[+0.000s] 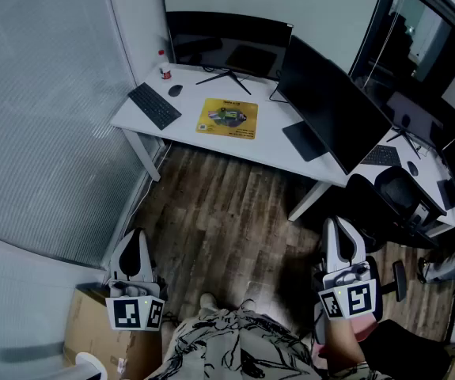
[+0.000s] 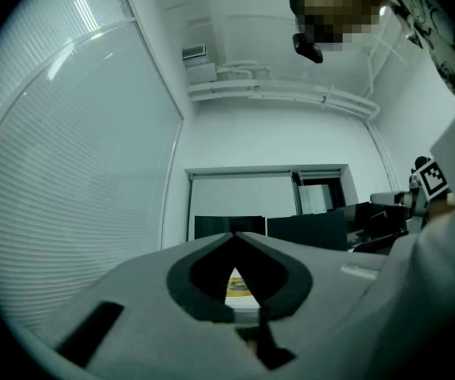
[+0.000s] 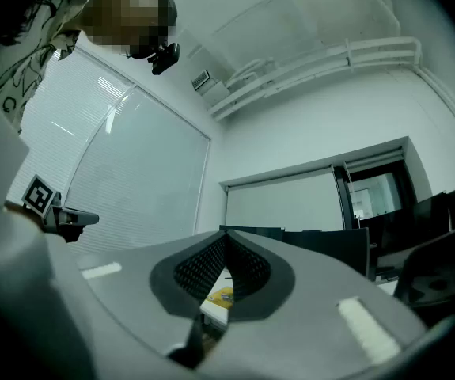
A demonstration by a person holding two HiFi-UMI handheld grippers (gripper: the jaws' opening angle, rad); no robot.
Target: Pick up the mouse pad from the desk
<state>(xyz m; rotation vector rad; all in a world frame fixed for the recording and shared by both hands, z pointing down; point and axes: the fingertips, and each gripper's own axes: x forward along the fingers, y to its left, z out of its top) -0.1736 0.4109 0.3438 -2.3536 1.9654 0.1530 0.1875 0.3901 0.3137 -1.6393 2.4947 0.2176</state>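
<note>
A yellow mouse pad (image 1: 227,118) with a printed picture lies flat on the white desk (image 1: 211,137), far ahead across the wooden floor. My left gripper (image 1: 134,240) hangs low at the left, shut and empty, well short of the desk. My right gripper (image 1: 339,232) is low at the right, also shut with nothing in it. In the left gripper view the jaws meet at their tips, and the mouse pad (image 2: 239,286) peeks through the gap behind them. The right gripper view shows the same, with the mouse pad (image 3: 221,295) seen below the closed tips.
On the desk sit a black keyboard (image 1: 154,105), a black mouse (image 1: 175,90), a small red-capped bottle (image 1: 164,73) and two dark monitors (image 1: 330,105). A black office chair (image 1: 397,200) stands right of the desk. A cardboard box (image 1: 92,331) is by my left side.
</note>
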